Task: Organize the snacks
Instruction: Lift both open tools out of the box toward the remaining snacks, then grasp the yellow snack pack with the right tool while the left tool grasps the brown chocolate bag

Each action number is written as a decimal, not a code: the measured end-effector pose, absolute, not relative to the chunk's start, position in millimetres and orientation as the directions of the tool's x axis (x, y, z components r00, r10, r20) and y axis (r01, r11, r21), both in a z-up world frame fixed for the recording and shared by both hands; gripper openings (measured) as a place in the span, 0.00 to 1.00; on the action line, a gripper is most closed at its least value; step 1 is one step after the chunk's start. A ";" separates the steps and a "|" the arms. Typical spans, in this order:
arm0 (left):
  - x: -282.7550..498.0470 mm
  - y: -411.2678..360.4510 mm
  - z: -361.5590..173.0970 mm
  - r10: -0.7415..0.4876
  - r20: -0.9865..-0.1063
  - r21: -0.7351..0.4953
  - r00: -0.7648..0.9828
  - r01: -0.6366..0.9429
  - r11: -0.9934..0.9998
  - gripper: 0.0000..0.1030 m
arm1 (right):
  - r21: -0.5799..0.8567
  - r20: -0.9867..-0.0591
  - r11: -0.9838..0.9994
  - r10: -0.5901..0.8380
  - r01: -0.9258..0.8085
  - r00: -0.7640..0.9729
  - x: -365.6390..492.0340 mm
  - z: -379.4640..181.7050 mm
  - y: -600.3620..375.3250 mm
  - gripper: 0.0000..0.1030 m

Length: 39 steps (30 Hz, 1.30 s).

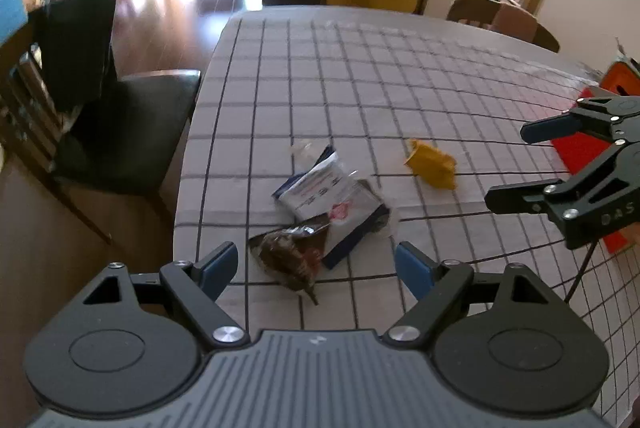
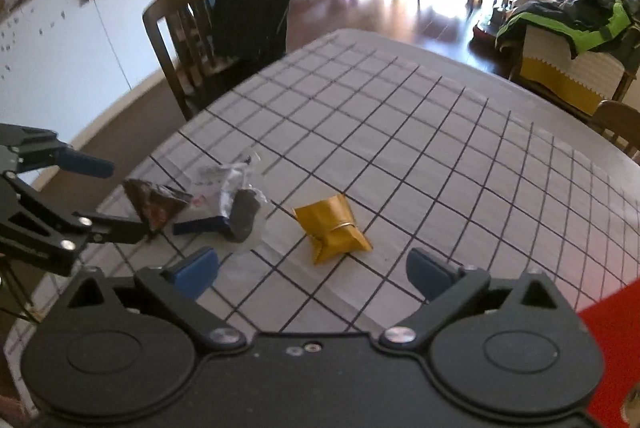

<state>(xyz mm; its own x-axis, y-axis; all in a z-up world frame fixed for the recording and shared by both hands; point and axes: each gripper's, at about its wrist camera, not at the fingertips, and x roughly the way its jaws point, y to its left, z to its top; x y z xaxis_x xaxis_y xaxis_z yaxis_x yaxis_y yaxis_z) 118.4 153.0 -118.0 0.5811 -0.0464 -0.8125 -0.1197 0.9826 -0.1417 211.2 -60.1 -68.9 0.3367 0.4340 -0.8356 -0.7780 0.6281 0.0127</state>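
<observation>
Several snack packets lie on a checked tablecloth. A brown triangular packet lies just ahead of my open, empty left gripper. Beyond it lie overlapping white and blue packets. A yellow packet lies apart to the right. In the right wrist view the yellow packet lies just ahead of my open, empty right gripper, with the brown packet and the white and blue packets to its left. The right gripper also shows in the left wrist view, and the left gripper in the right wrist view.
A red box sits at the table's right side, also in the right wrist view. A dark wooden chair with black cloth on its back stands at the table's left edge. Another chair stands at the far side.
</observation>
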 end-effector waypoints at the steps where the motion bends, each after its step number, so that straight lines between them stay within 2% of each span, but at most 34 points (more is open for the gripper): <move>1: 119.7 156.3 -122.2 -0.052 -0.817 -0.153 0.574 -0.129 0.980 0.84 | 0.006 -0.843 0.626 0.422 -0.780 0.332 215.0 -73.5 -56.4 0.95; 14: 140.7 173.0 -149.0 -0.078 -0.839 -0.203 0.538 -0.176 0.963 0.82 | -0.005 -0.892 0.612 0.355 -0.790 0.280 252.2 -116.5 -25.7 0.85; 21: 150.3 183.8 -159.3 -0.144 -0.855 -0.280 0.498 -0.211 0.936 0.62 | 0.004 -0.907 0.606 0.338 -0.796 0.253 262.2 -129.1 -18.5 0.74; 23: 149.9 185.8 -158.2 -0.156 -0.852 -0.297 0.500 -0.215 0.930 0.59 | 0.004 -0.904 0.603 0.344 -0.797 0.256 263.0 -129.1 -17.9 0.71; 36: 143.0 185.8 -156.6 -0.137 -0.855 -0.294 0.501 -0.248 0.923 0.41 | -0.046 -0.889 0.599 0.340 -0.799 0.306 255.3 -126.8 -16.7 0.37; 39: 141.5 185.4 -156.4 -0.131 -0.854 -0.290 0.504 -0.251 0.924 0.36 | -0.073 -0.884 0.610 0.327 -0.789 0.334 251.0 -126.0 -15.6 0.36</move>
<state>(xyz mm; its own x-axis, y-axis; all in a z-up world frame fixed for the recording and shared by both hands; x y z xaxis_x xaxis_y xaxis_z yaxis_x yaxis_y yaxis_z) 141.5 185.4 -156.4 0.5043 -0.1309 -0.8535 -0.2511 0.9235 -0.2900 251.0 -15.6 -126.0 0.3342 0.3268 -0.8840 -0.7893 0.6096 -0.0731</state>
